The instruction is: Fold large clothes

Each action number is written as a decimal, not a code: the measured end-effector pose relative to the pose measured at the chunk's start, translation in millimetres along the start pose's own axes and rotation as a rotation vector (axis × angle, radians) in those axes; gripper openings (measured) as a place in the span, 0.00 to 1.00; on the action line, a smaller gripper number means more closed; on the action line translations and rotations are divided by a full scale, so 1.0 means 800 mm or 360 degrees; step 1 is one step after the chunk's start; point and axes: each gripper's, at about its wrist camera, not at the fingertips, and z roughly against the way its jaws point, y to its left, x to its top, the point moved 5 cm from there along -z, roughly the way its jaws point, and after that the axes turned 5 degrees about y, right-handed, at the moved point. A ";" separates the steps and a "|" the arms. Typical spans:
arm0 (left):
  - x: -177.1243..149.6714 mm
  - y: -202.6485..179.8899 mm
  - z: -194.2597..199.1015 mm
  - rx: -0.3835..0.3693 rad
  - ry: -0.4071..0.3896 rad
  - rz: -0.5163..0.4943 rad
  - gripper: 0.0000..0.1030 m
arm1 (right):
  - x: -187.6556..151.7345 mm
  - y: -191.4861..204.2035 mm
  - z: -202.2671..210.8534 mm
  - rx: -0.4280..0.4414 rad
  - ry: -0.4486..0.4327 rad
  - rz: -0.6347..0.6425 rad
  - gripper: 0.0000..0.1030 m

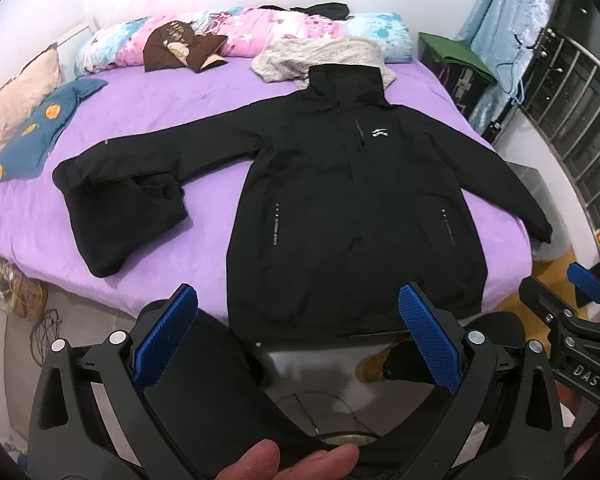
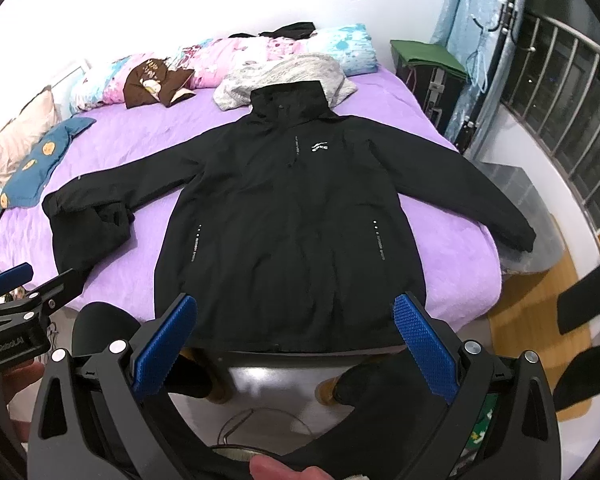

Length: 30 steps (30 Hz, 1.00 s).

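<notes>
With left gripper (image 1: 298, 330) and right gripper (image 2: 296, 332) both spread empty, best to pinch the black jacket (image 1: 352, 208) at its far-left sleeve cuff (image 1: 66, 168) first.

A bed (image 1: 148, 112) in a purple sheet is carrying a black jacket (image 1: 352, 200). Beside the jacket's left-hand sleeve, a folded black garment (image 1: 120, 220) is lying; beyond its collar, a grey garment (image 1: 324, 56) and pillows (image 1: 252, 28) are resting.

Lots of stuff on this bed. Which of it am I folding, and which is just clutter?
For the job:
black jacket, spread flat
left claw and right claw, both open

Lying about:
folded black garment under the jacket's sleeve
grey garment
brown garment
blue pillow
</notes>
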 end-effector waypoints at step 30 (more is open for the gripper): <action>0.086 0.362 -0.175 -0.0221 -0.0172 0.0959 0.94 | 0.119 0.275 -0.177 0.0121 -0.0018 0.0664 0.94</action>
